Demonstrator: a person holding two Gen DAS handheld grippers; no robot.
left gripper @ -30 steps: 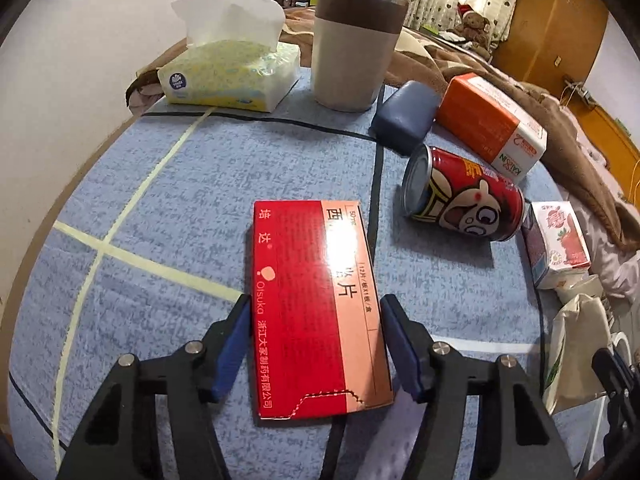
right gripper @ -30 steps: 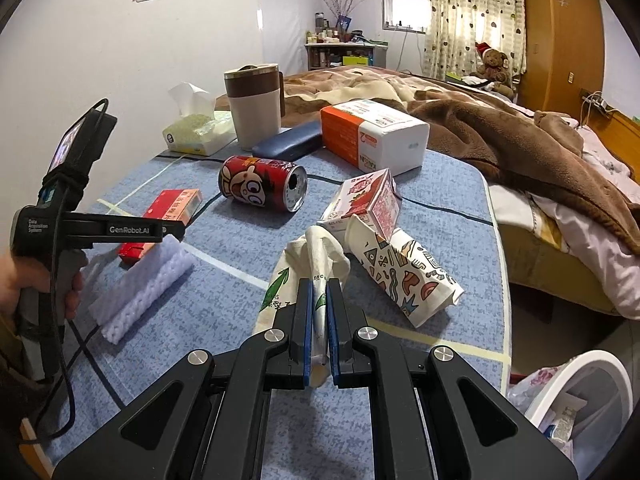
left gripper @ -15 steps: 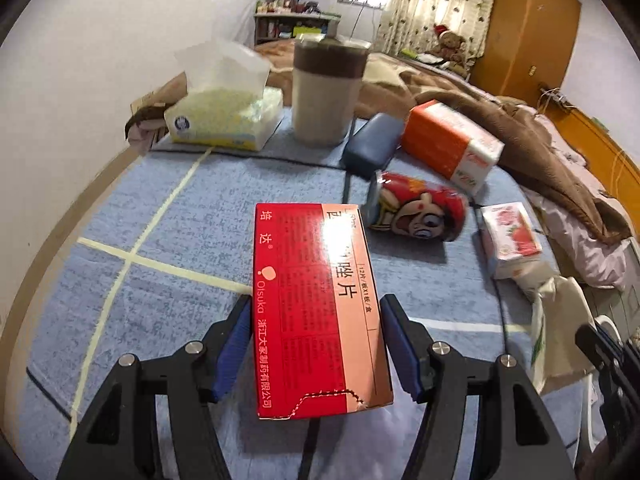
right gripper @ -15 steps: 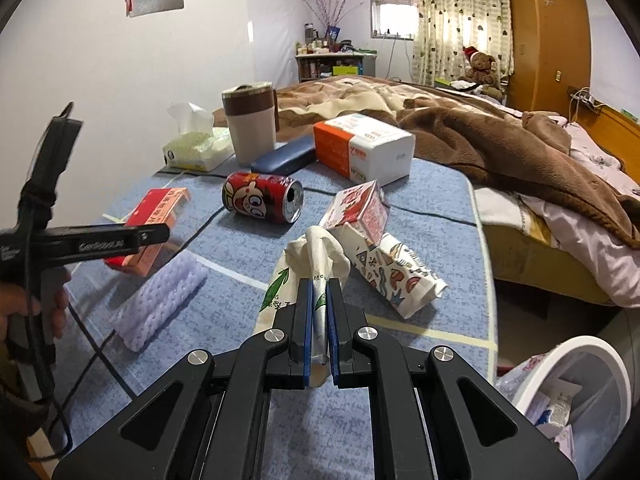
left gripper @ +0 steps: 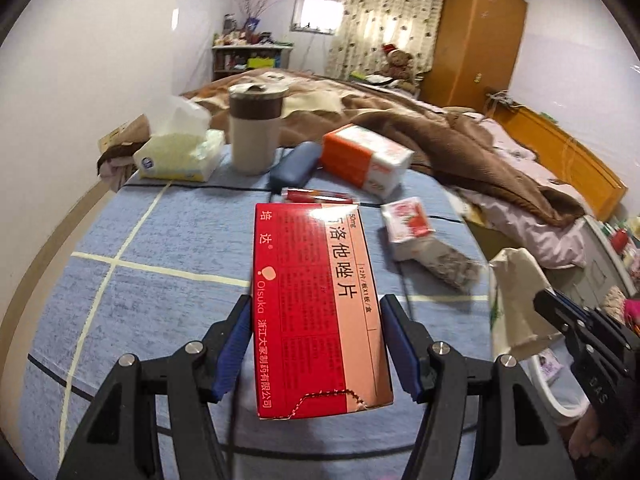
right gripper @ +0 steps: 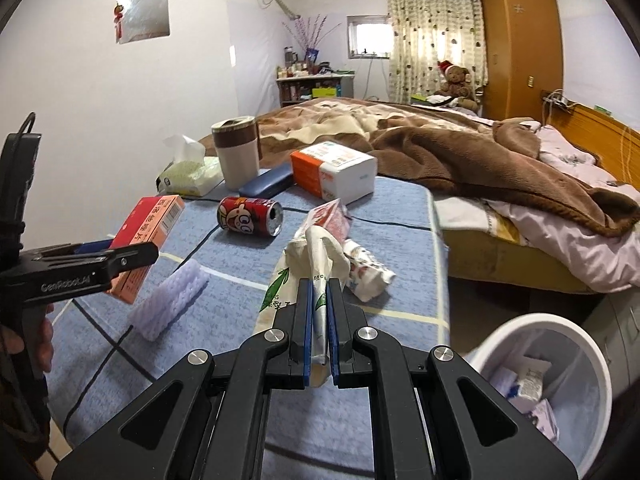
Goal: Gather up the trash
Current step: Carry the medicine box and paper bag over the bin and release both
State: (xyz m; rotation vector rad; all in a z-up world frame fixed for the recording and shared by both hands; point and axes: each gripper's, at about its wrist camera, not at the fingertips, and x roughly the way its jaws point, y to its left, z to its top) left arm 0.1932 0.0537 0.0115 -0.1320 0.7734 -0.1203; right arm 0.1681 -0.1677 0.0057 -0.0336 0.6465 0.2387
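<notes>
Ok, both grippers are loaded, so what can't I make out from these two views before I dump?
- Red drink can: left wrist view, mostly hidden behind the red medicine box.
- White round bin: right wrist view, far side cut off by the lens edge.
- Crumpled white paper bag: lower end hidden by the right gripper.

The left tongs tilt downward with blue pads pressed on both long sides of a red medicine box, lifted off the surface, while the right tongs are clamped tight on a crumpled paper bag.
</notes>
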